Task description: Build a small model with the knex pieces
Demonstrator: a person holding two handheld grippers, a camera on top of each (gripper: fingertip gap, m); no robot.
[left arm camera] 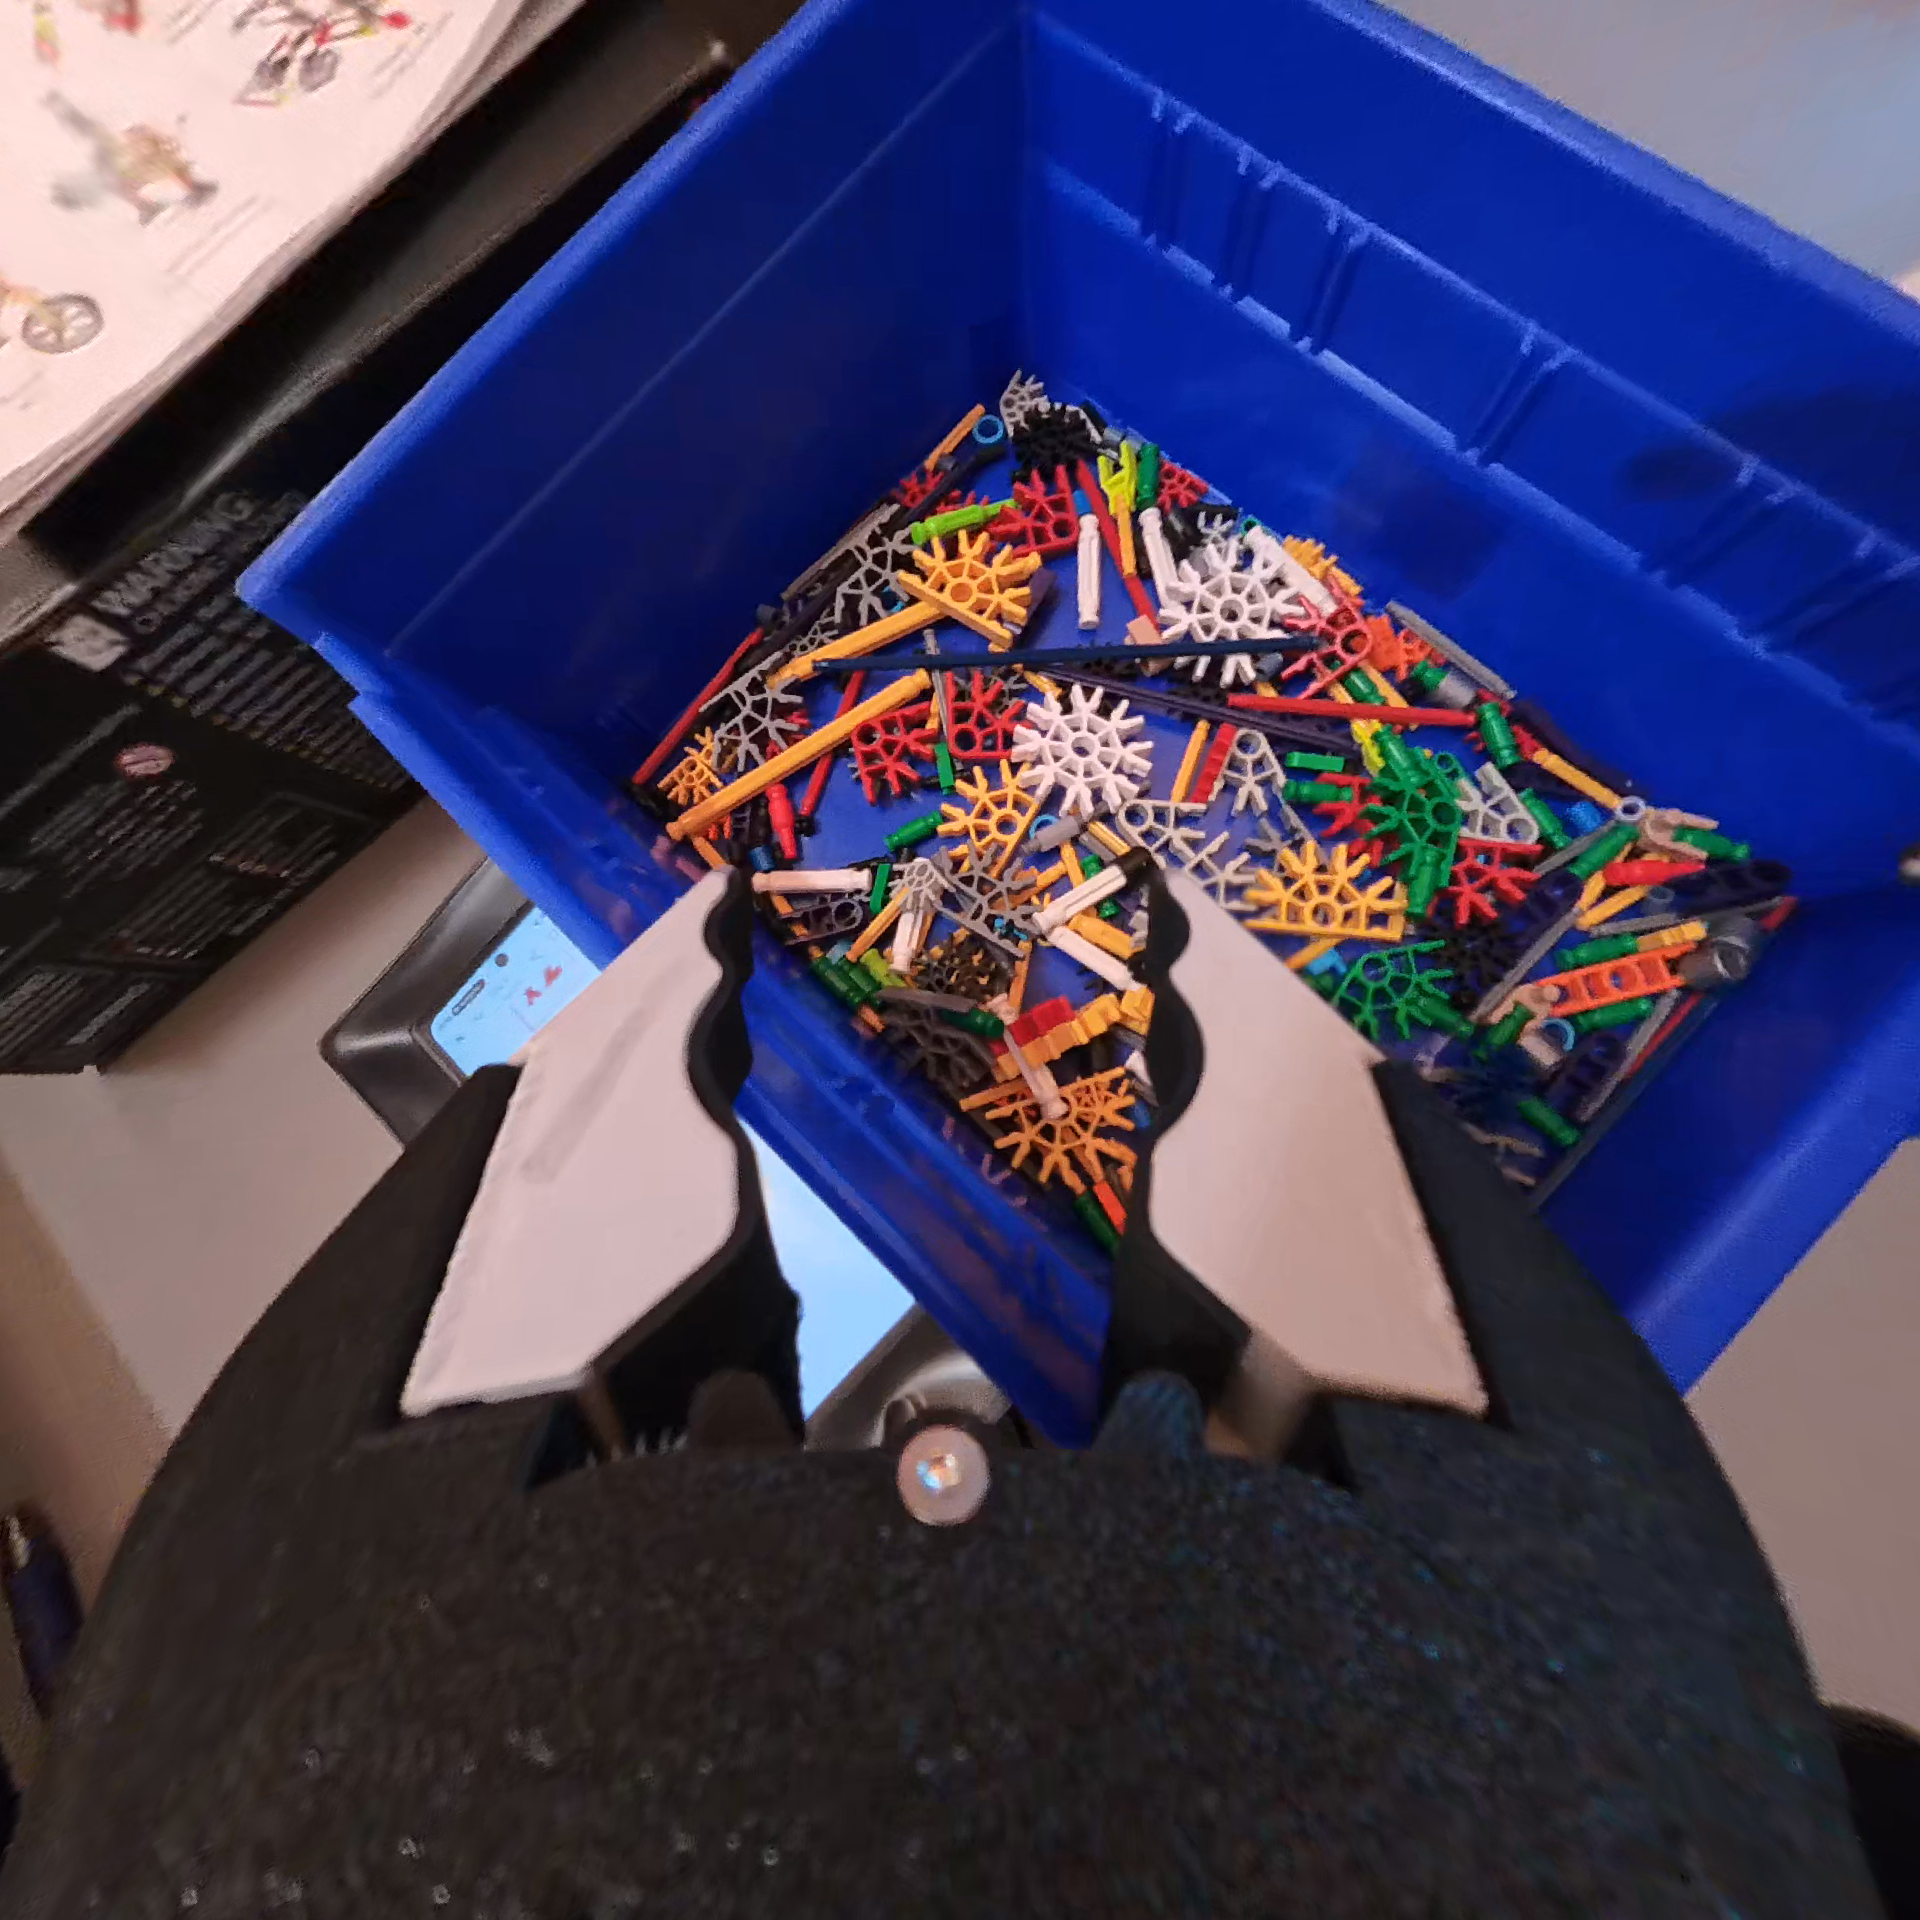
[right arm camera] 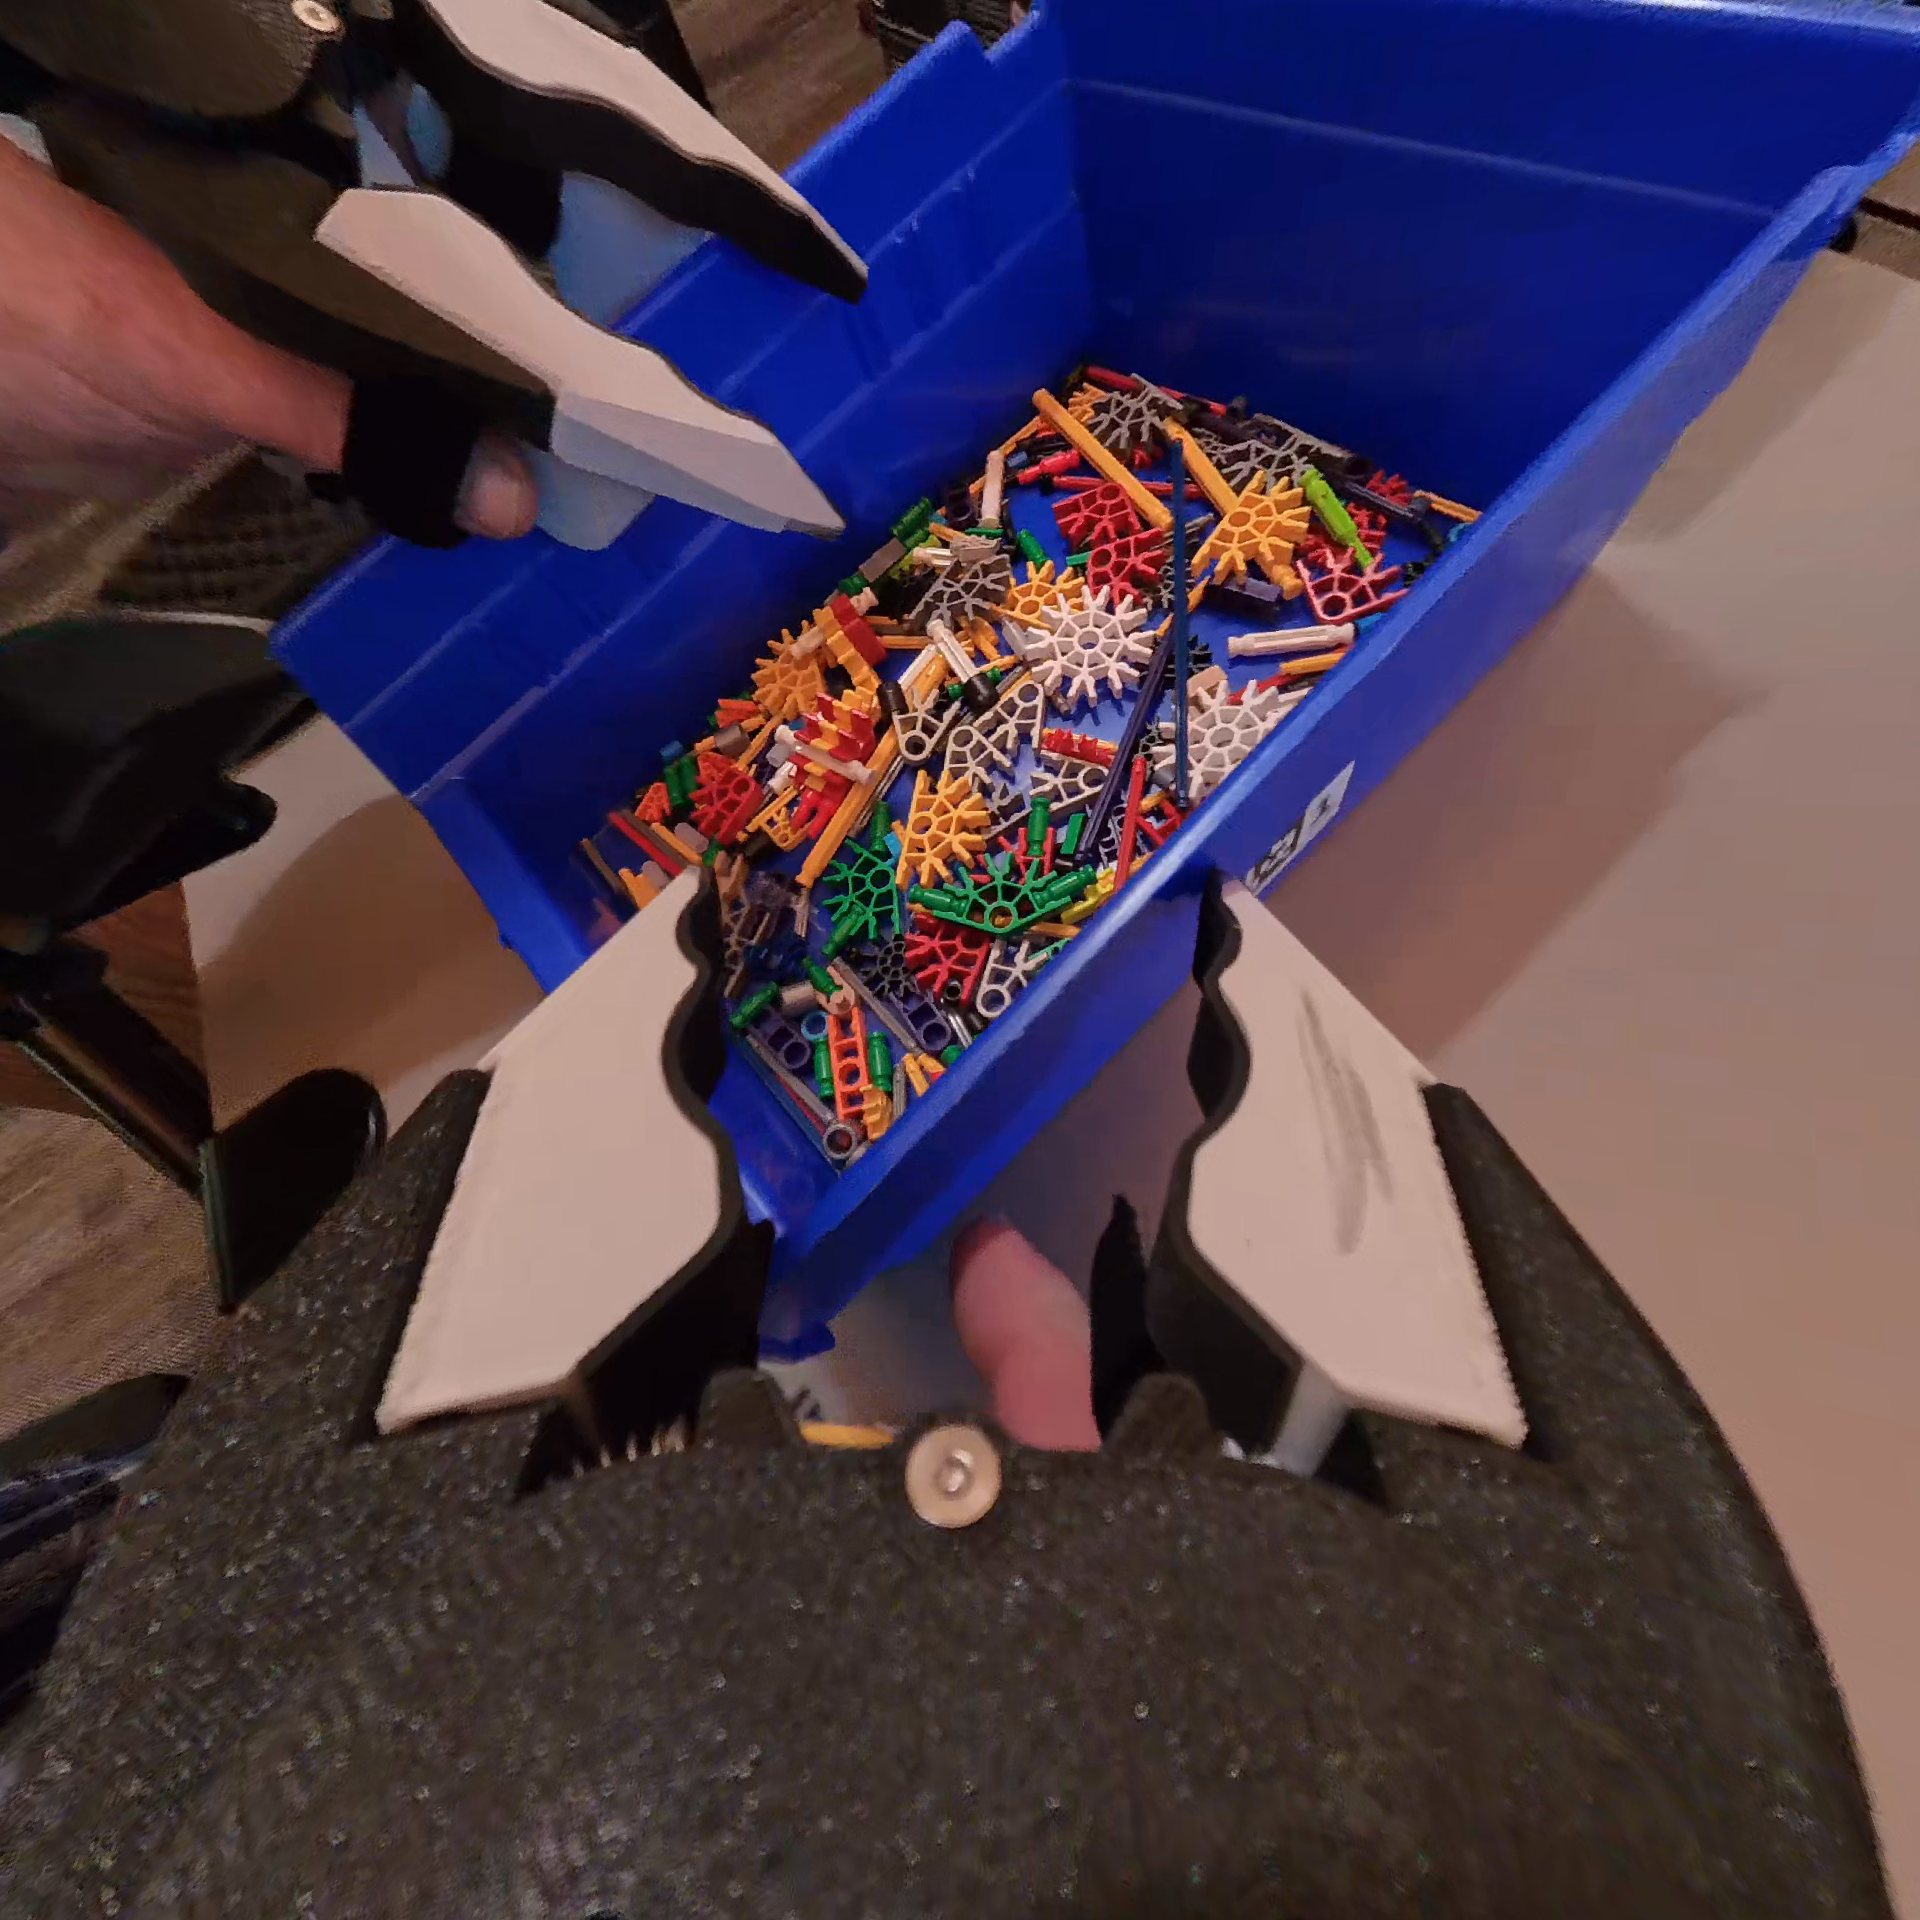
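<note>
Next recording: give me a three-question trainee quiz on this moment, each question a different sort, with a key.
1. True or false: both hand-held grippers are open.
2. What fills the bottom of the blue bin?
A. screws
B. plastic construction-toy rods and connectors
C. marbles
3. Fill in: the left hand-held gripper and the right hand-held gripper each hold ____.

Key: 1 true; 2 B; 3 nothing. Each hovers empty over the bin's near rim.
</note>
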